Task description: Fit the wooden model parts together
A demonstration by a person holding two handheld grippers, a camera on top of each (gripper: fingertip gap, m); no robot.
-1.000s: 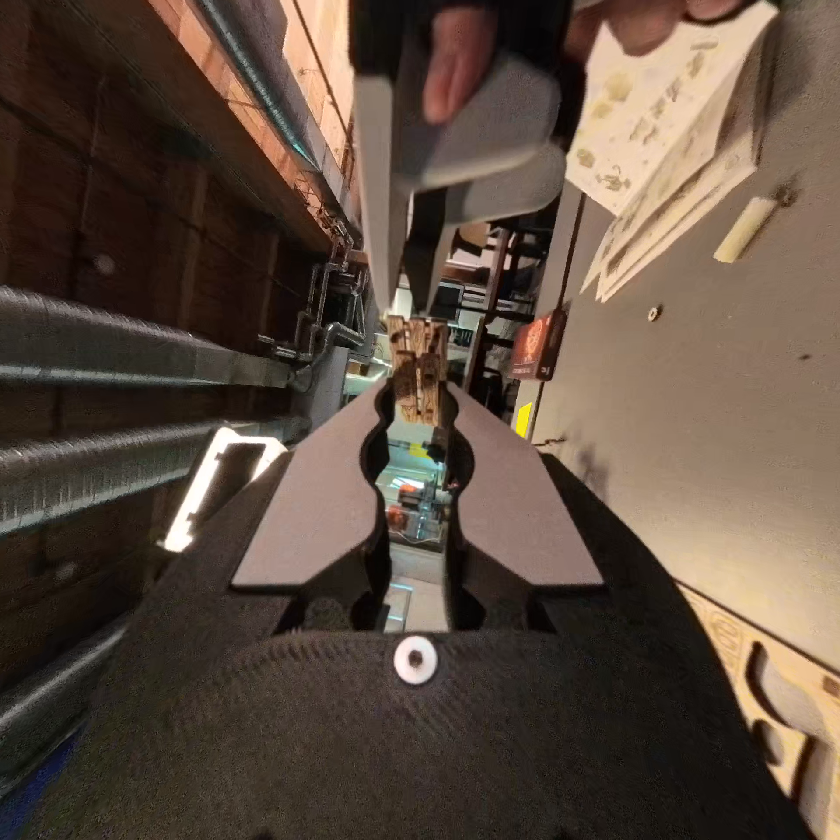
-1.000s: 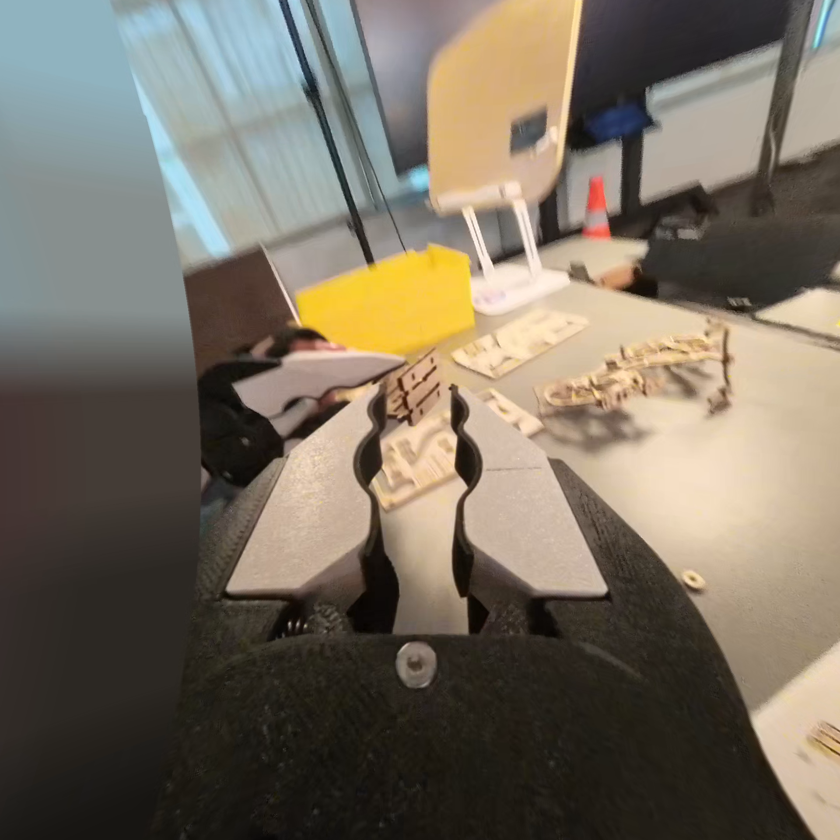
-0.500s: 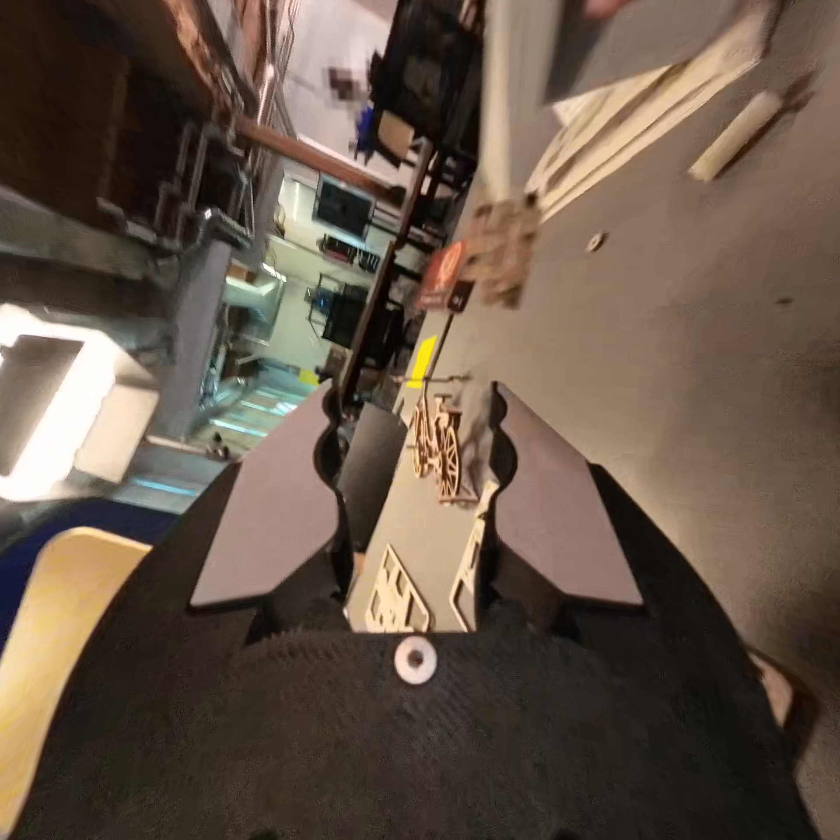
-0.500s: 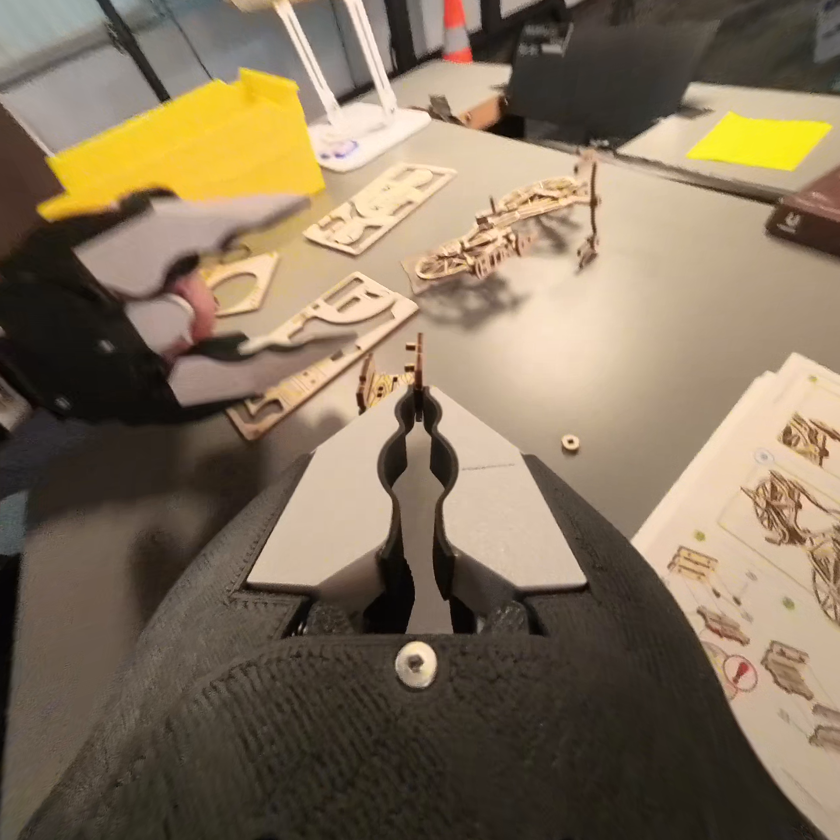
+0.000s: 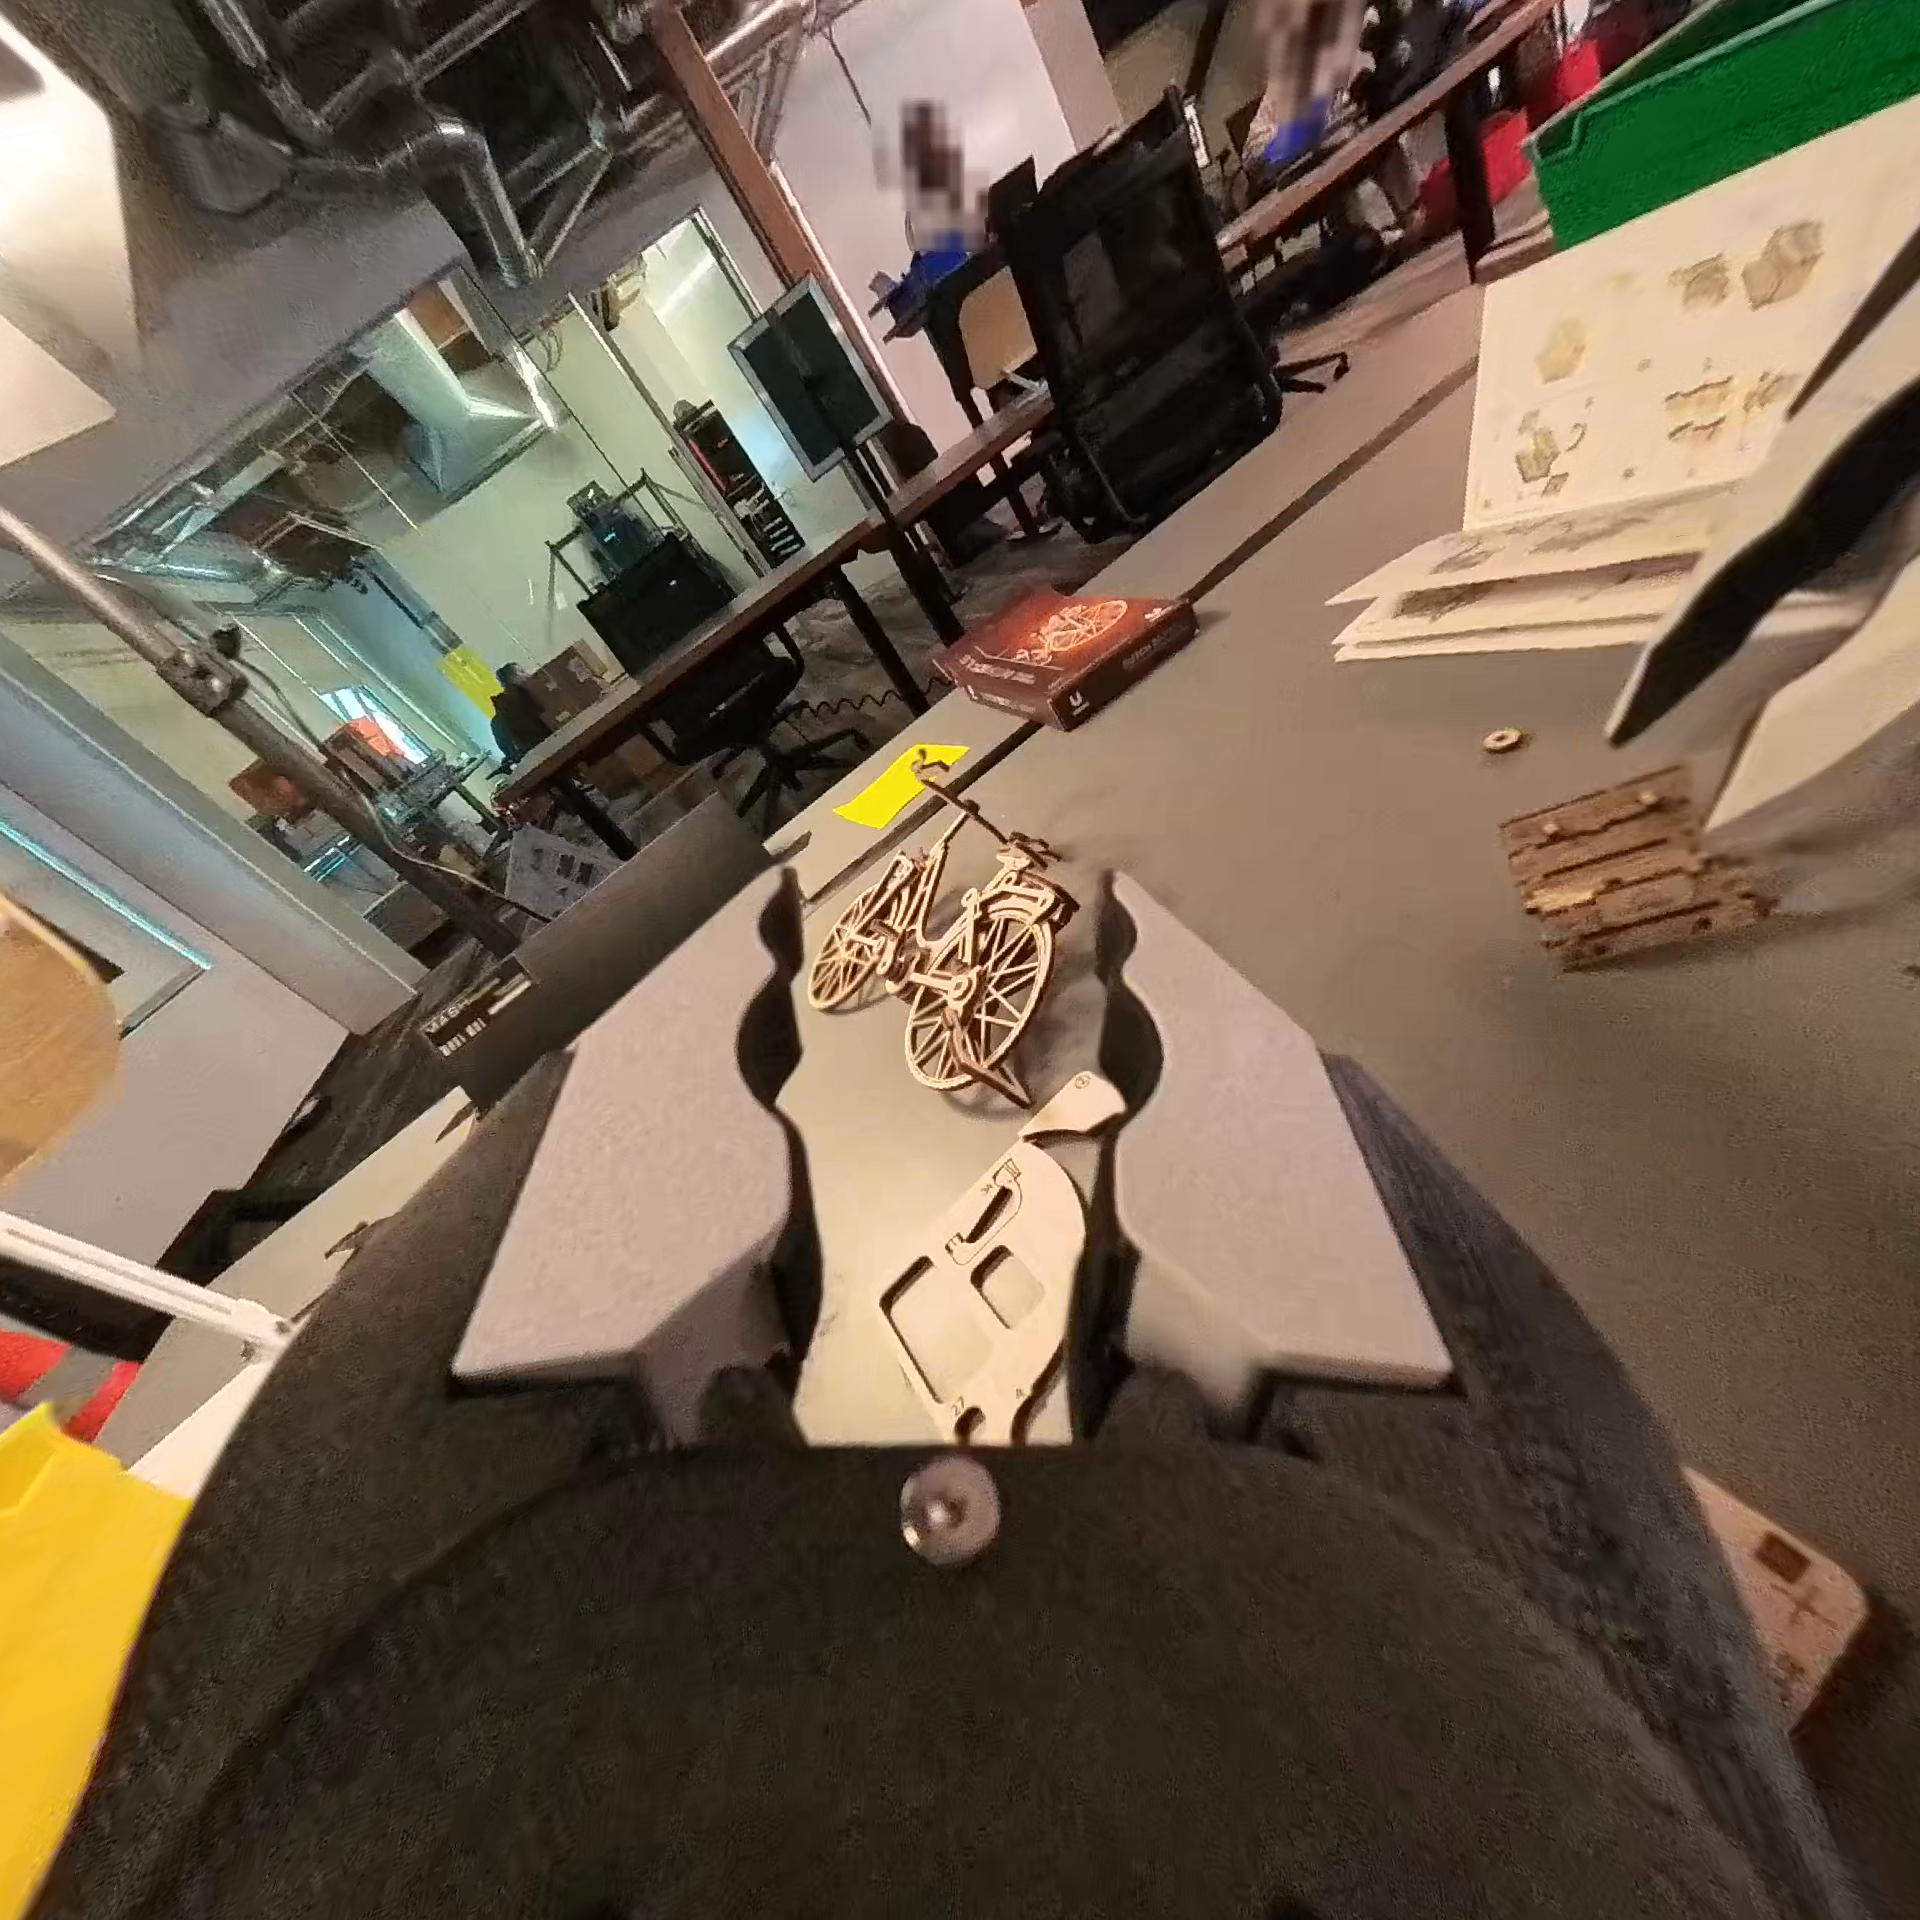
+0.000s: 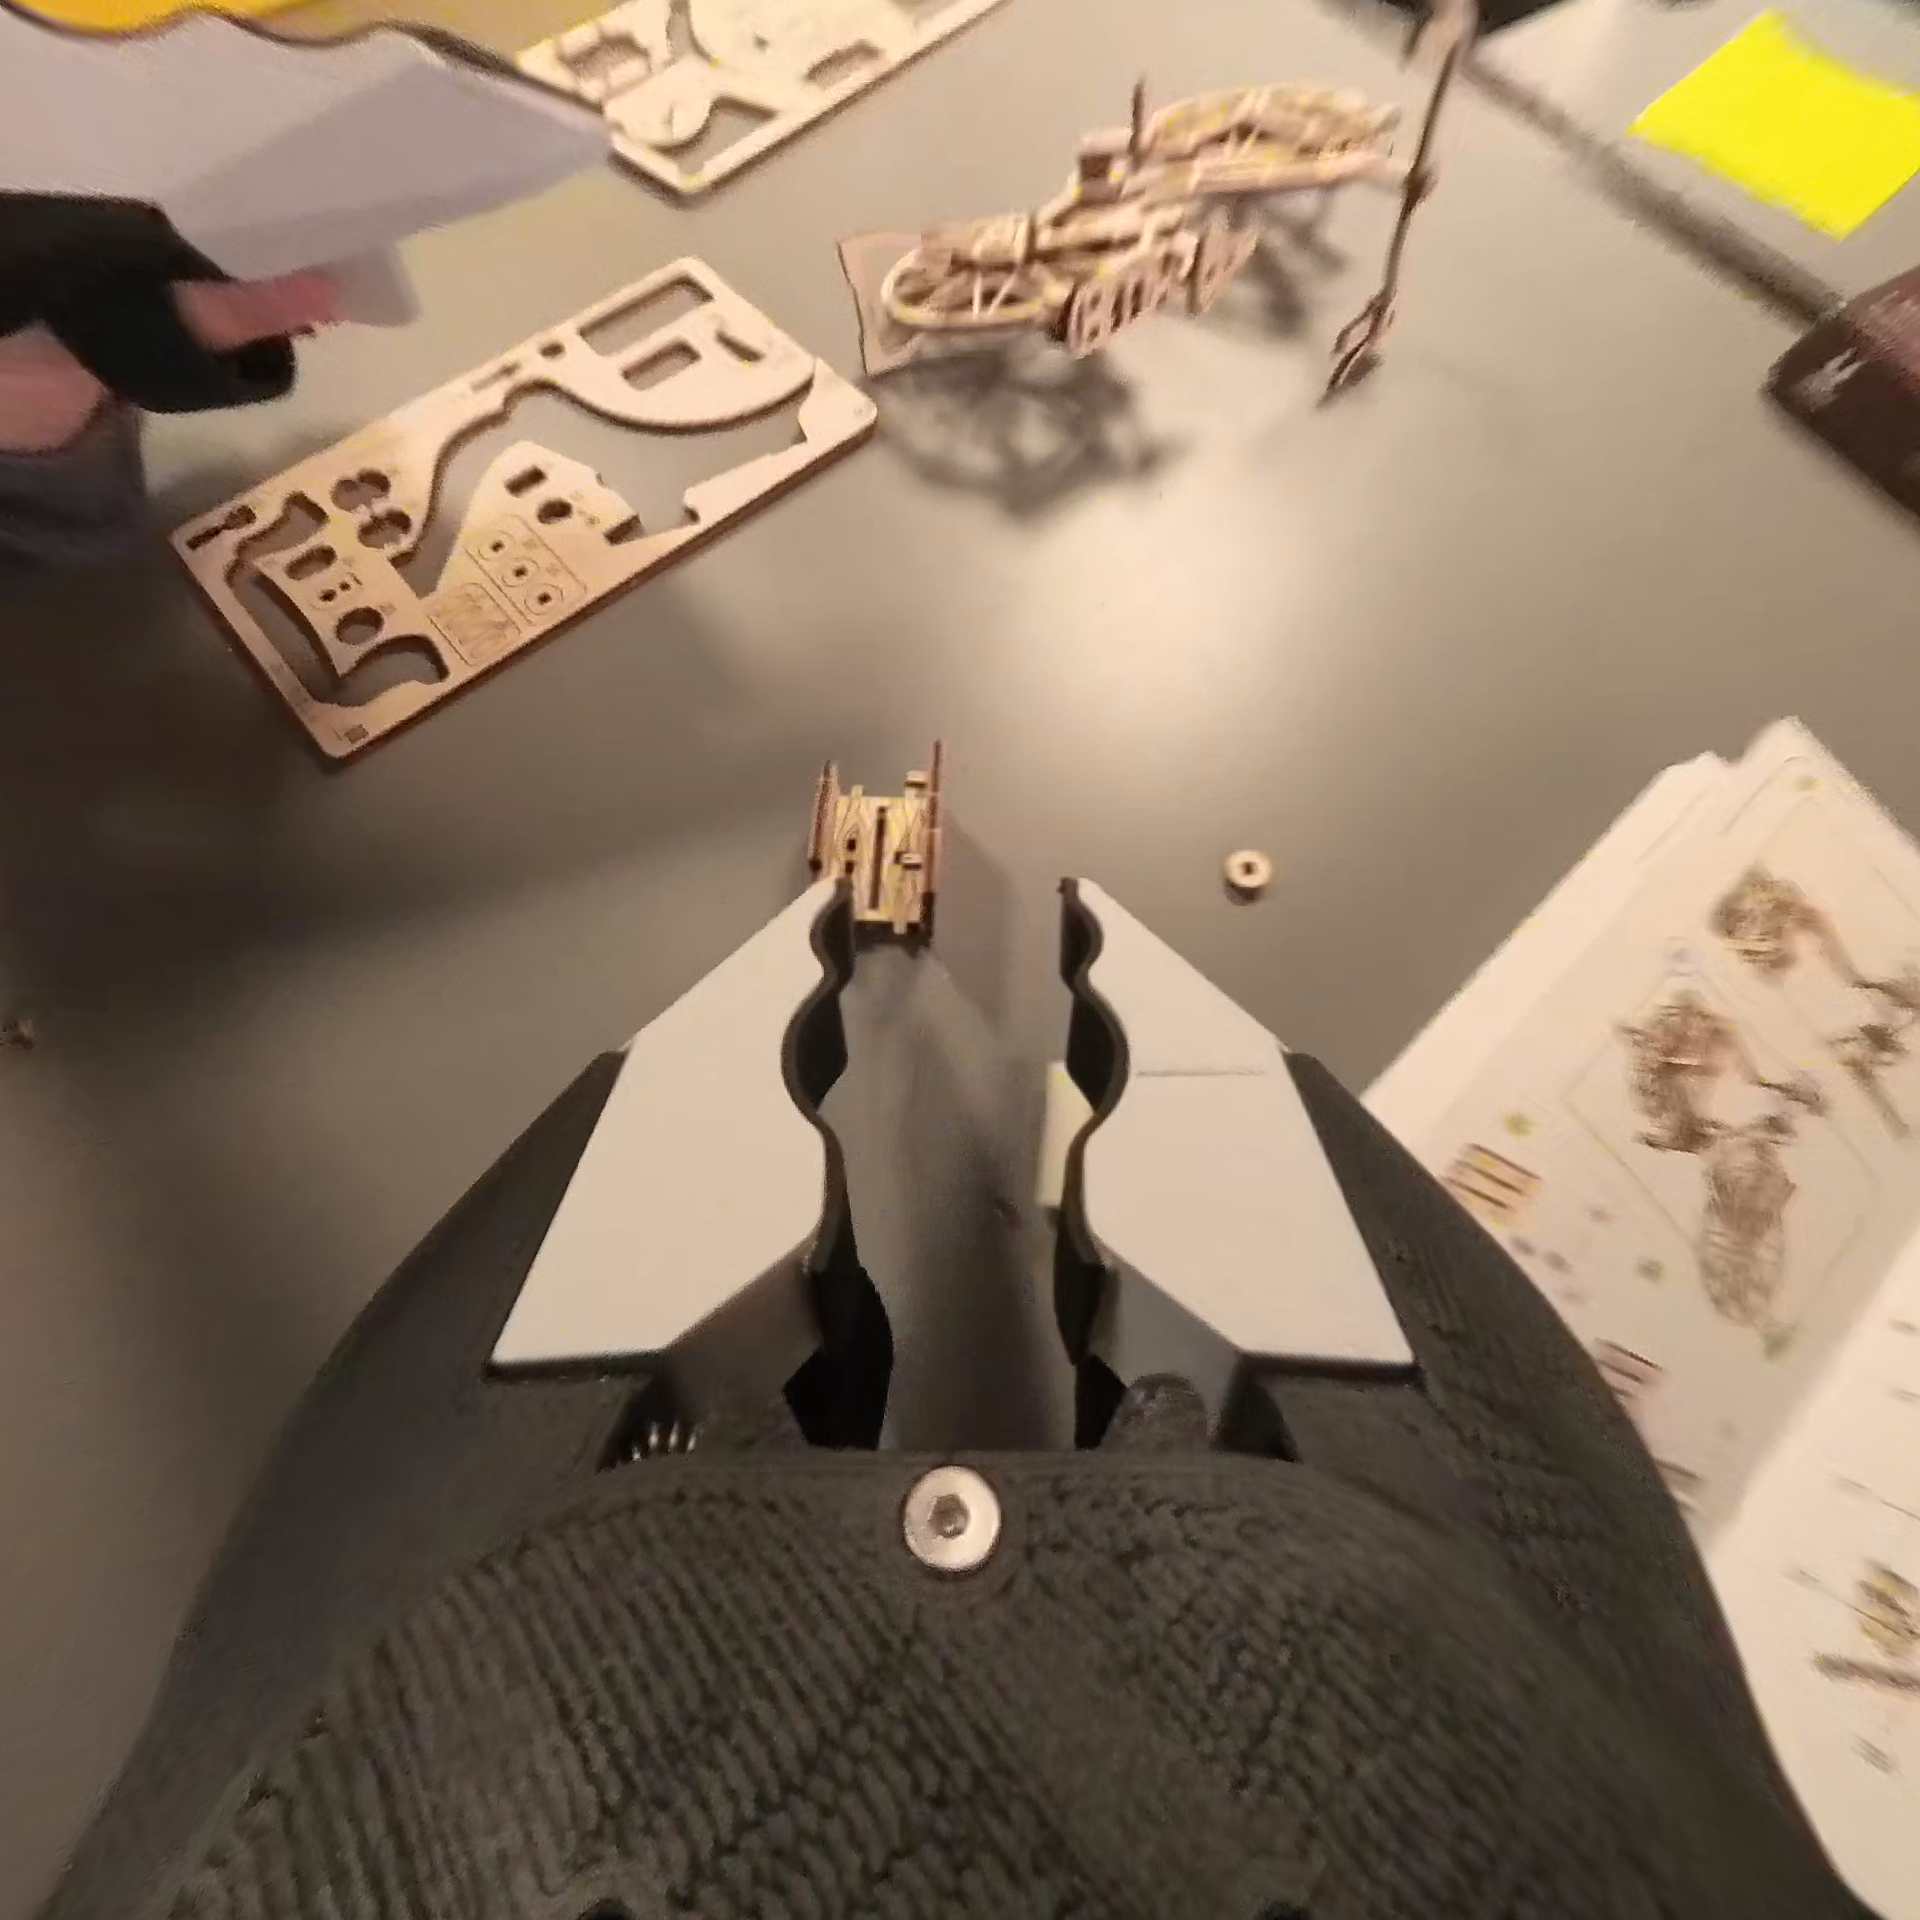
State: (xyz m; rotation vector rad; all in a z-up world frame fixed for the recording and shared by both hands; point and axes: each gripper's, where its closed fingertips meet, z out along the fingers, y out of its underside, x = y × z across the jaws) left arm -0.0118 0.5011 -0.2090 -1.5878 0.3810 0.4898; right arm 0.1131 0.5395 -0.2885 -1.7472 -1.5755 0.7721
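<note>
A small slatted wooden assembly [image 6: 878, 842] lies on the grey table [image 6: 1143, 644], just beyond my right gripper's left fingertip. My right gripper [image 6: 951, 894] is open and empty. In the left wrist view the same assembly [image 5: 1631, 873] lies at the right, under the right gripper's fingers [image 5: 1766, 644]. My left gripper [image 5: 945, 894] is open and empty, low over the table. A built wooden bicycle model [image 5: 935, 966] stands just past its fingertips. It also shows in the right wrist view [image 6: 1132, 239]. A cut-out wooden parts sheet [image 5: 987, 1278] lies between the left fingers.
A larger parts sheet [image 6: 520, 499] lies left of the bicycle, another one [image 6: 727, 94] behind it. A small wooden washer [image 6: 1245, 871] lies near the instruction sheets [image 6: 1714, 1143]. A dark box [image 5: 1070, 655], a yellow note [image 5: 899, 800], a green bin [image 5: 1714, 125] and a yellow bin [image 5: 62, 1558] are around the table's edges. Measured from the fingertips, the small wooden washer [image 6: 1245, 871] is 5 centimetres or so from the right gripper and 15 centimetres from the left.
The small assembly passed from my left gripper to my right, then came down onto the table. Both grippers opened. The left gripper swung away toward the bicycle.
</note>
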